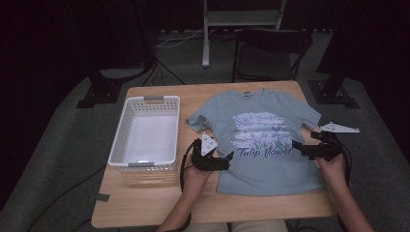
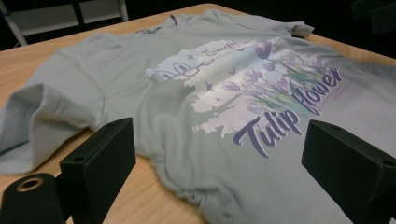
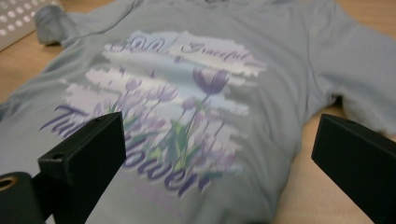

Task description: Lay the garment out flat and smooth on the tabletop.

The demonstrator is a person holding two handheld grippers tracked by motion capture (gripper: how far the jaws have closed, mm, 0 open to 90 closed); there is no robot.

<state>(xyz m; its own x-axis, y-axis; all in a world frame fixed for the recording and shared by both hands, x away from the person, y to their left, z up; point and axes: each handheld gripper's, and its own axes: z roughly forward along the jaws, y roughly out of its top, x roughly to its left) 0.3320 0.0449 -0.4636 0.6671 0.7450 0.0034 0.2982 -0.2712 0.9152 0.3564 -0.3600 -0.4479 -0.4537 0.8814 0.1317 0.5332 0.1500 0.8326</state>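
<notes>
Lying flat and face up on the wooden surface (image 1: 145,203), the grey-blue T-shirt (image 1: 263,159) with its "Tulip flower" print (image 1: 264,152) has its collar toward the far edge. The left gripper (image 1: 228,160) sits at the shirt's left side seam, jaws spread wide over the fabric edge, gripping nothing. The right gripper (image 1: 296,145) sits at the opposite seam below the sleeve, jaws likewise wide apart. A white plastic basket (image 1: 145,102) stands just left of the shirt.
</notes>
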